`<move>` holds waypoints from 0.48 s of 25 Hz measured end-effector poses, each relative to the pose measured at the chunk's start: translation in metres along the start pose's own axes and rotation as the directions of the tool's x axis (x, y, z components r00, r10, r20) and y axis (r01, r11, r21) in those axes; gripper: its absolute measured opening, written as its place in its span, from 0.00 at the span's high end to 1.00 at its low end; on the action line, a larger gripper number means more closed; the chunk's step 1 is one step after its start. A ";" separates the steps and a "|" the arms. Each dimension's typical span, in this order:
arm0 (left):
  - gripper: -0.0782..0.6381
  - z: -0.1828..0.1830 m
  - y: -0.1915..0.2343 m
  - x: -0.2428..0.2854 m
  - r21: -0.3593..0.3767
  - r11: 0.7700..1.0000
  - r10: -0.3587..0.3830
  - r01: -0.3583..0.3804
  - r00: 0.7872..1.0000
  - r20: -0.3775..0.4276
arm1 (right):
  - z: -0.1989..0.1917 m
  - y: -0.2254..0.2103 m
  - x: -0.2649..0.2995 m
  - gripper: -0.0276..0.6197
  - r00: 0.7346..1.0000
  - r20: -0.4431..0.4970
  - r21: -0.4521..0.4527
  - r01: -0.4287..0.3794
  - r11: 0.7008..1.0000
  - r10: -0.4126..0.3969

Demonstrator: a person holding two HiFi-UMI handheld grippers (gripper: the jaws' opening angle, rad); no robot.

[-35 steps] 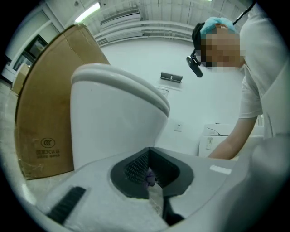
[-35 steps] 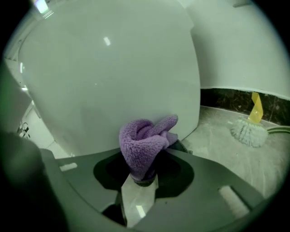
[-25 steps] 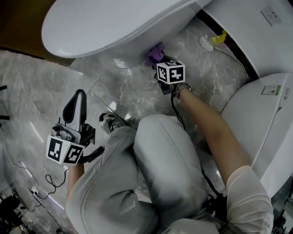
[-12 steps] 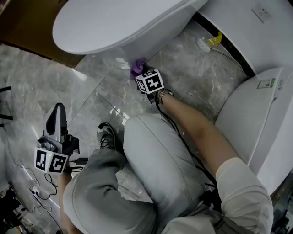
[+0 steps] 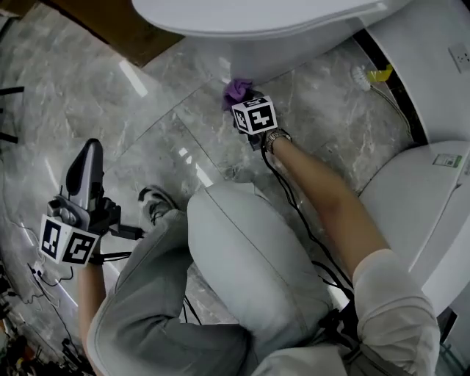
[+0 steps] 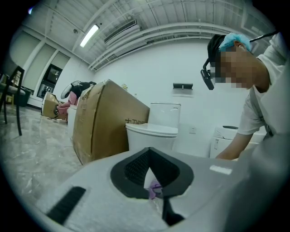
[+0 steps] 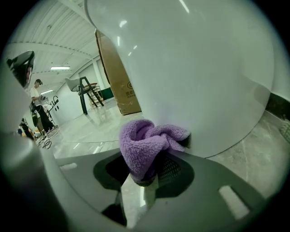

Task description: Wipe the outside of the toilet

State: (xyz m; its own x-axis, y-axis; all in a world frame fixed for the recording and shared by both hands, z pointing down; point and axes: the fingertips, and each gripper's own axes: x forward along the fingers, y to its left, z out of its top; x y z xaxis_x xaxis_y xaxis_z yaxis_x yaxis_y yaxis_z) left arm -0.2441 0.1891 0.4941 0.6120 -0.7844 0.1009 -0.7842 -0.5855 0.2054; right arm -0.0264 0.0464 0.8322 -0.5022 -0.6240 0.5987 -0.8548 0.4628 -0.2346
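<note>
As right gripper view shows, cloth (image 7: 147,145) touching toilet (image 7: 199,72)

We slide our right gripper (image 5: 241,100) and its purple cloth (image 5: 236,90) left along the bottom of the toilet (image 5: 257,16). The toilet now sits higher in the frame. Our left gripper (image 5: 87,153) moves further left.

The cloth (image 5: 236,89) touches the toilet (image 5: 257,22) base, just above the floor (image 5: 88,95). Another toilet (image 5: 418,198) stands to the right, and a cardboard box (image 7: 120,77) behind.
</note>
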 end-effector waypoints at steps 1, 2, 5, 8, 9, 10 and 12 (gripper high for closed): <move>0.88 -0.001 0.004 -0.005 -0.004 1.000 0.004 -0.004 1.000 -0.011 | 0.002 0.002 0.002 0.73 1.000 0.002 -0.005 0.009 1.000 -0.009; 0.88 -0.003 0.007 -0.009 -0.007 1.000 0.003 -0.004 1.000 -0.025 | 0.004 0.004 0.002 0.73 1.000 0.004 -0.004 0.018 1.000 -0.018; 0.88 -0.008 0.014 -0.015 -0.004 1.000 -0.016 0.016 0.998 -0.062 | 0.008 0.007 0.004 0.73 0.999 0.007 0.007 0.034 0.999 -0.034; 0.88 -0.001 0.020 -0.010 -0.006 0.999 -0.035 0.034 0.999 -0.031 | 0.011 0.005 0.009 0.74 0.999 -0.007 -0.022 0.048 0.999 -0.048; 0.88 0.001 0.020 -0.008 -0.001 0.999 -0.042 0.042 0.999 -0.017 | 0.013 0.004 0.011 0.74 0.999 -0.015 -0.028 0.052 0.998 -0.053; 0.88 0.002 0.019 -0.008 0.003 0.999 -0.052 0.052 0.999 -0.006 | 0.013 0.004 0.012 0.74 0.998 -0.024 -0.027 0.056 0.998 -0.057; 0.88 0.005 0.017 -0.009 0.004 0.997 -0.072 0.072 0.997 0.016 | 0.014 0.004 0.012 0.74 0.997 -0.040 -0.002 0.073 0.997 -0.073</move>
State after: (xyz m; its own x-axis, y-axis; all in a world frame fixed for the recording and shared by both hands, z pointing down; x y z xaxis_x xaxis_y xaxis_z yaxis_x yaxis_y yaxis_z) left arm -0.2635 0.1857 0.4922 0.6650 -0.7435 0.0700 -0.7387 -0.6410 0.2084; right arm -0.0383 0.0317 0.8277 -0.4327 -0.6303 0.6446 -0.8890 0.4174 -0.1885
